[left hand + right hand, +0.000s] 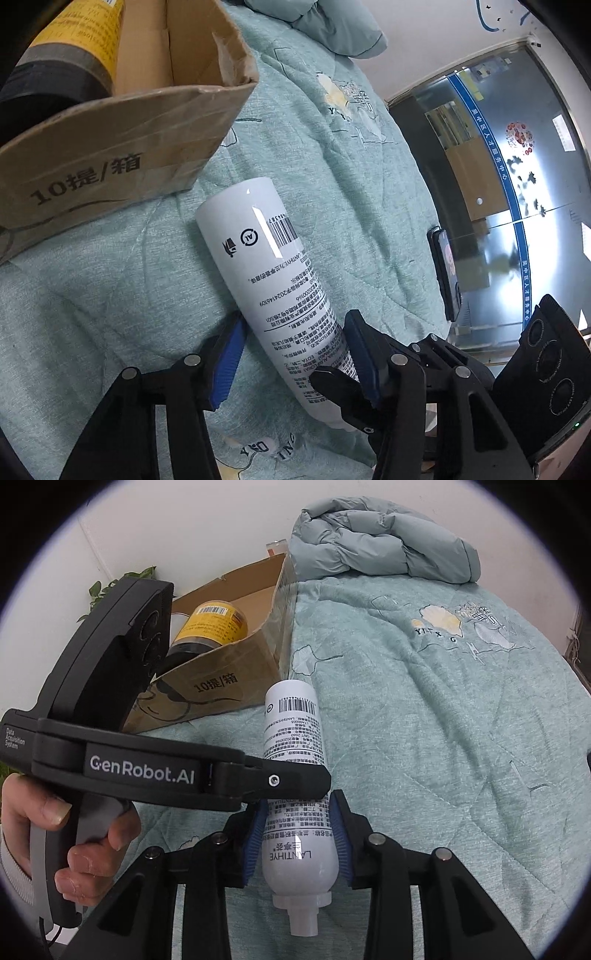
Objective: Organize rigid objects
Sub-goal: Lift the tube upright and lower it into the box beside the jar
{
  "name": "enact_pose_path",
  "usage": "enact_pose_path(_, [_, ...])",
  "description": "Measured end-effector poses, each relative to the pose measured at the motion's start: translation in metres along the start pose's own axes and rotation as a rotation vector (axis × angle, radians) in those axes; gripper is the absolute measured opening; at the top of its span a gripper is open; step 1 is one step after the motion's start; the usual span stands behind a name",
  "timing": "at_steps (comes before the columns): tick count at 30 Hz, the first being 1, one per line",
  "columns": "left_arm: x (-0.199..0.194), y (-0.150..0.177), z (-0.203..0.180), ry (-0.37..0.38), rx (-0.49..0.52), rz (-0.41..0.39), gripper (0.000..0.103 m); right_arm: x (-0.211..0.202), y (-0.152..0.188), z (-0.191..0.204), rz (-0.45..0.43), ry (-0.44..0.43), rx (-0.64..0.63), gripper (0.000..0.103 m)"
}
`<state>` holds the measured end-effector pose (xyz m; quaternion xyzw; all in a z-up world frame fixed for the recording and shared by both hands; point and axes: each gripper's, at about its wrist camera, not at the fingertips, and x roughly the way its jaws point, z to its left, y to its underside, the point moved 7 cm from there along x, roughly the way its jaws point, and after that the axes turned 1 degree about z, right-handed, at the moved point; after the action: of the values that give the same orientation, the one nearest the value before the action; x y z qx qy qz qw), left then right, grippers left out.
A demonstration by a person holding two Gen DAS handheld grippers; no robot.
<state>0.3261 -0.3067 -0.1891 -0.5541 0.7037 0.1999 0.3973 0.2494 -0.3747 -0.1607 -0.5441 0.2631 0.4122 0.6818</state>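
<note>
A person's hand (74, 845) at far left grips the handle of the left gripper (295, 321), which reaches in across a bed from that side. Its blue pads (225, 362) stand one on each side of a white spray bottle (295, 731). From its own camera the bottle lies at a slant between them, and it cannot be told whether the pads press on it or only flank it.

Behind the tool, an open cardboard box (221, 686) sits on the bedding. Inside it a jar with a yellow label (214, 624) and a dark base lies on its side. Green leaves (99, 590) show beyond the box, against the wall.

At centre, the bottle lies on a pale green quilt (443, 738) just in front of the box. Its flat base points toward the box, its nozzle toward the right wrist camera, and its barcode and printed text face up. The right gripper (299, 805) is clamped on the bottle's lower body near the shoulder, with a blue pad against each side. One black finger of the left tool crosses over the bottle just above that grip.

To the right the quilt stretches away, embroidered with pale shapes and letters. A folded grey-green padded cover (380, 542) rests at the head of the bed.
</note>
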Motion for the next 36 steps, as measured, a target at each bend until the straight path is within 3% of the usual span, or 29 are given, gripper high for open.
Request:
enact_pose_path(18, [-0.008, 0.007, 0.001, 0.013, -0.006, -0.034, 0.05, 0.016, -0.002, 0.007, 0.097, 0.118, -0.039, 0.042])
enact_pose_path(22, [-0.026, 0.012, -0.011, -0.025, 0.056, -0.068, 0.048, 0.007, 0.001, 0.011, 0.054, 0.116, -0.019, 0.041])
enact_pose_path(28, [-0.104, 0.001, -0.042, -0.033, 0.15, -0.219, 0.047, -0.042, -0.025, 0.041, -0.112, 0.108, -0.08, 0.041])
enact_pose_path(31, [-0.146, -0.02, -0.049, -0.066, 0.177, -0.299, 0.043, -0.06, -0.056, 0.059, -0.188, 0.085, -0.108, 0.041])
enact_pose_path(36, [-0.193, -0.071, -0.038, -0.12, 0.184, -0.369, 0.042, -0.056, -0.11, 0.086, -0.249, 0.046, -0.134, 0.041])
